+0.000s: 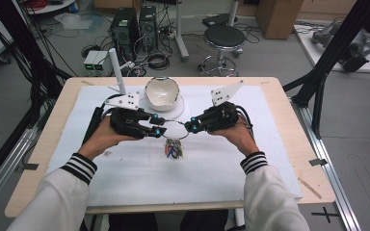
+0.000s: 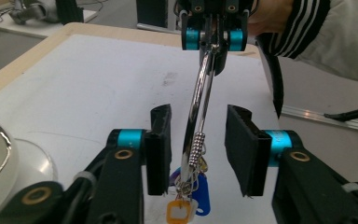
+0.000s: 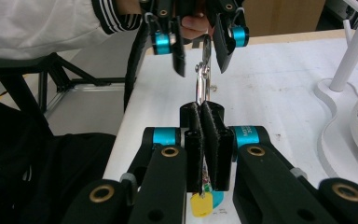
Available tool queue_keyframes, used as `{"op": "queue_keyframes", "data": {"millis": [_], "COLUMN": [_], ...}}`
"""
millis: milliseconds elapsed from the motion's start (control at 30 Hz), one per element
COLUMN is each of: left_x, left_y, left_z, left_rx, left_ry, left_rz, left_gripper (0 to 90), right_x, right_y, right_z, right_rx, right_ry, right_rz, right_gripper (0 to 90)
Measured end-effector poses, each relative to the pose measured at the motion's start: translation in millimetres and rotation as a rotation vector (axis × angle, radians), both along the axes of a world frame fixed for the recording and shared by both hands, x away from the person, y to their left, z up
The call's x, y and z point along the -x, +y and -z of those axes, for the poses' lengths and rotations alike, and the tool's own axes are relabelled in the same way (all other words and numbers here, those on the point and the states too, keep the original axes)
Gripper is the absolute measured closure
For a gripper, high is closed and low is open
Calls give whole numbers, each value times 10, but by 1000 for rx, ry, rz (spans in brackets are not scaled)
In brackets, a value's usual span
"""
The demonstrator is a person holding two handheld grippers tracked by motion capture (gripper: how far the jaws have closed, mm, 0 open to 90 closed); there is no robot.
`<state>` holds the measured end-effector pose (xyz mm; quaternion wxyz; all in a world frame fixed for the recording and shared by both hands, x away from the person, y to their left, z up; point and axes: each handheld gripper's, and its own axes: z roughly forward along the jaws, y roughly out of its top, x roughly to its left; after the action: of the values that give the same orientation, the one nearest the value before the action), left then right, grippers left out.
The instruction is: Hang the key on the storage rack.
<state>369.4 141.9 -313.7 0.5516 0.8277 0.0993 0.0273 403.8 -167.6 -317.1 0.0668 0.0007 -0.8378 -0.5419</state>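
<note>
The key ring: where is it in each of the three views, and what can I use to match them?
High view: key ring at centre, between the left gripper and the right gripper.
Left gripper view: centre, running up from between its open jaws to the right gripper.
Right gripper view: centre, clamped in its jaws, reaching up toward the left gripper.
Shared landmark: the coloured tags hanging below the ring.

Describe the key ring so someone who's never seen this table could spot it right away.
On the white mat covering the wooden table, look just in front of the white bowl. Between the two hand-held tools hangs a shiny metal key ring, with a bunch of coloured tags dangling beneath; nothing else there is a thin silver hoop.
</note>
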Motion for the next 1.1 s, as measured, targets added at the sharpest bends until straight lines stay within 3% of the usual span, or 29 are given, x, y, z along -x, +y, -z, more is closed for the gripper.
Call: {"op": "queue_keyframes", "data": {"millis": [300, 700, 867, 933, 1000, 1100], "left_x": [18, 40, 49, 64, 64, 64], "left_y": [1, 2, 7, -3, 1, 32], "left_z": [-11, -21, -29, -21, -15, -30], "left_rx": [-36, -34, -54, -79, -95, -93], "left_ry": [-33, -24, -41, -48, -48, -56], "left_rz": [-13, 4, 12, 5, 1, -13], "left_gripper": [844, 868, 869, 869, 869, 869], "right_x": [0, -2, -4, -9, -16, 8], "right_y": [12, 9, 21, 7, -12, -53], "right_z": [7, 5, 10, 9, 1, 6], "right_rx": [3, -7, 0, -20, -33, -31], "right_ry": [6, 3, -3, 12, -10, 3], "right_rz": [3, 12, 16, 40, 125, 240], "right_gripper": [876, 875, 835, 631, 418, 98]}}
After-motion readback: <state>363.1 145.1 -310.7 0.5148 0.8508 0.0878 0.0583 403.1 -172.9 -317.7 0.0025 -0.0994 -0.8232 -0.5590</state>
